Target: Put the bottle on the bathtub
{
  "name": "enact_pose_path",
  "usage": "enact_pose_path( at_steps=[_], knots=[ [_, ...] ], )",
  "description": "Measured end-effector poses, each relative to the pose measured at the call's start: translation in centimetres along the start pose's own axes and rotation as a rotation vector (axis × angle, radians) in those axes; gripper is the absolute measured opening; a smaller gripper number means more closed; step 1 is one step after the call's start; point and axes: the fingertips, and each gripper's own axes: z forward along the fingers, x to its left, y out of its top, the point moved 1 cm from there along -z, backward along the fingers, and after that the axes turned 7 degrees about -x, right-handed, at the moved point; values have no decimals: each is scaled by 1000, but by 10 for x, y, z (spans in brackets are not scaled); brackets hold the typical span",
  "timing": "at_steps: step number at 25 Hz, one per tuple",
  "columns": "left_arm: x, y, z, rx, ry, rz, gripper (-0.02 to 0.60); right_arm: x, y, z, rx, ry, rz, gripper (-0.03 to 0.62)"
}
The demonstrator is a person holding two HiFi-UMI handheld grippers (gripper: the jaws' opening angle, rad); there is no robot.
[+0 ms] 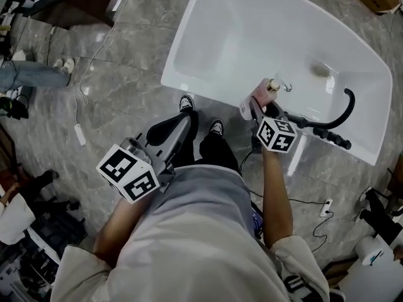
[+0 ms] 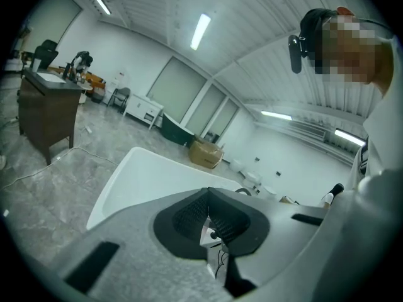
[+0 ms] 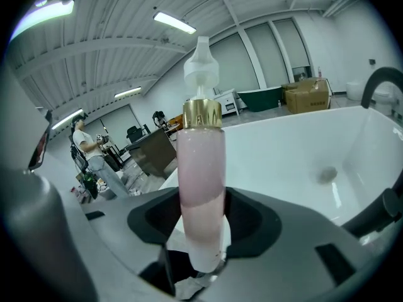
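A pink bottle (image 3: 200, 181) with a gold collar and a white pump top stands upright between the jaws of my right gripper (image 3: 201, 222), which is shut on it. In the head view the bottle (image 1: 263, 94) hangs over the near rim of the white bathtub (image 1: 208, 74), close to the tap end, held by the right gripper (image 1: 257, 111). My left gripper (image 1: 179, 126) is held low at the person's left side, short of the tub. Its jaws meet with nothing between them (image 2: 208, 220).
A black shower hose and handset (image 1: 337, 121) lies across the tub's right end beside the chrome tap (image 1: 287, 87). The person's feet (image 1: 201, 115) stand against the tub rim. Cables and a socket strip (image 1: 79, 134) lie on the marble floor. Another person (image 3: 94, 156) stands by a dark desk.
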Motion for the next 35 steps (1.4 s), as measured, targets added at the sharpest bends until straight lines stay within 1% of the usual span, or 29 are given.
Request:
enact_pose_path(
  at_steps=[12,20,29,35],
  knots=[
    [10,4,4,24,20,10,5,-27,-18,27,38,-67,23,207],
    [16,5,4,44,33,3,5,-36,-30,38,66,-93,41,207],
    [21,-1,10,74,47,-3,3,-48,-43,44,74,-133,64,207],
    [25,-2,12,85,48,-8,5,-49,-40,44,44,-150,78,207]
  ],
)
